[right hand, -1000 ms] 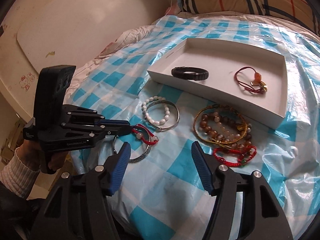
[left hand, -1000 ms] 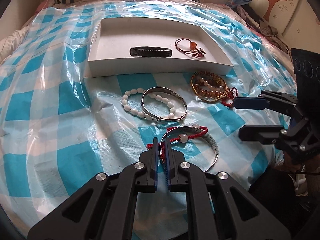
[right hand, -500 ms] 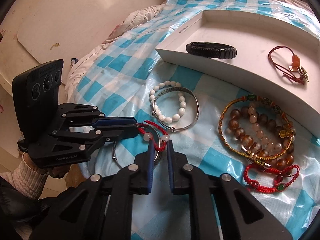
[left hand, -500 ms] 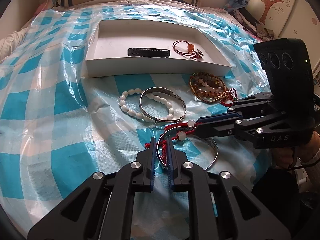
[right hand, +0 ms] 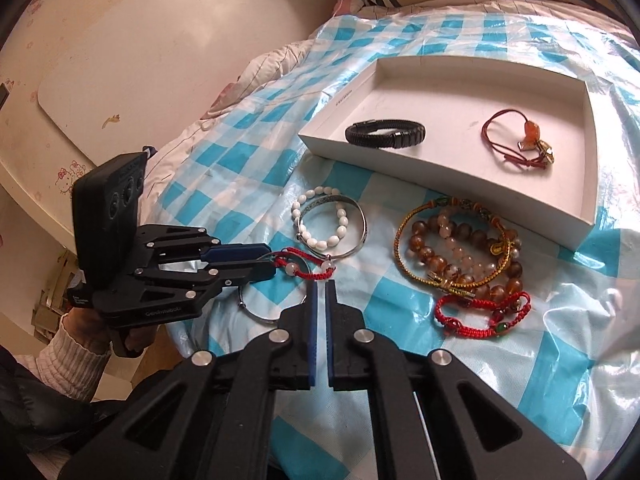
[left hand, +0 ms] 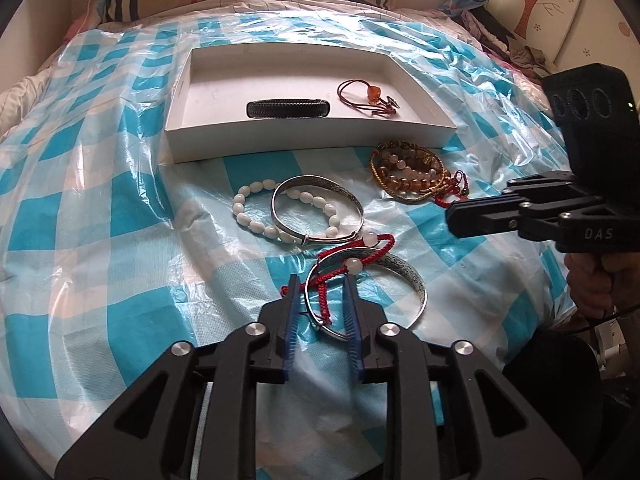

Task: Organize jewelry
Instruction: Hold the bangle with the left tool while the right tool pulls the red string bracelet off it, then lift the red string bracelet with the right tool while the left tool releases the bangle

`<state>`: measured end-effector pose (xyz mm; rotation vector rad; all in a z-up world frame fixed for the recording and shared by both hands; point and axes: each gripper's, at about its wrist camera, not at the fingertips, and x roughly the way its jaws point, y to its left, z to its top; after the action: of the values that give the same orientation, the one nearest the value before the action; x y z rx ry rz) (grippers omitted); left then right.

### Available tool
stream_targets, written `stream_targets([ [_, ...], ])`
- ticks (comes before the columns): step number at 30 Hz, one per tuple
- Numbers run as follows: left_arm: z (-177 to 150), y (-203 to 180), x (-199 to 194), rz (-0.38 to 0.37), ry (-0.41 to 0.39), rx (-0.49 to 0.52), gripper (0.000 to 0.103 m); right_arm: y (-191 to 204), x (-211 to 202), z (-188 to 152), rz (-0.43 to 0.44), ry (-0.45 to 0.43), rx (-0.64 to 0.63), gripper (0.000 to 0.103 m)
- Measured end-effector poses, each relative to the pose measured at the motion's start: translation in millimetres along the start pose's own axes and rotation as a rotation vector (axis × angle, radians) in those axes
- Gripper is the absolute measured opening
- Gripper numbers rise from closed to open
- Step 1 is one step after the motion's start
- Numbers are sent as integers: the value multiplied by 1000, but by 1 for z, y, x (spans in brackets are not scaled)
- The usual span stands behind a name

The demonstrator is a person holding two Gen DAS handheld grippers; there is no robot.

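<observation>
Our left gripper [left hand: 320,300] was opening around the red cord bracelet [left hand: 352,252], the right gripper [right hand: 320,292] opening empty; tangled cord could drag the silver bangle [left hand: 400,276] at five o'clock.

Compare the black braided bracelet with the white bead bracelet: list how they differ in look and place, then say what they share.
Colour and make: the black braided bracelet is a dark woven band; the white bead bracelet is a string of separate pale oval beads.
Place: the black one lies inside the white tray; the white one lies outside it on the checked plastic sheet.
Neighbours: the black one touches nothing else; the white one overlaps a silver bangle.
Shared: both are untouched.
</observation>
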<state>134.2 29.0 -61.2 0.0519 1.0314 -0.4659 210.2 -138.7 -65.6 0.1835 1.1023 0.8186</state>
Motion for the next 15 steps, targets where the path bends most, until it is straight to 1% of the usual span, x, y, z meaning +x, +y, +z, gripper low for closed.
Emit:
stream_targets([
  [1,0,-2,-2,4,-2,9,34,-2,6,2,9,13,14,34],
  [2,-1,-4,-3,9,-2,22,37,-2,12,3,13,24,18,48],
  [3,-2,-7,-3,18,-1,36,40,-2,20,6,26,39,20,49],
  [5,-4,-12,-3,35,0,64,42,-3,34,10,68,71,41,49],
  [6,-4,-13,-2,39,1,73,43,-2,41,12,86,87,44,45],
  [8,-4,-13,0,41,3,76,44,-2,49,17,106,102,51,34],
  [9,-4,-12,1,35,1,71,45,-5,51,19,114,100,65,27],
  [12,-5,-12,1,30,-2,67,46,-15,51,23,127,74,116,10],
  [15,-6,-11,1,25,-5,63,46,-17,40,23,125,28,121,5],
])
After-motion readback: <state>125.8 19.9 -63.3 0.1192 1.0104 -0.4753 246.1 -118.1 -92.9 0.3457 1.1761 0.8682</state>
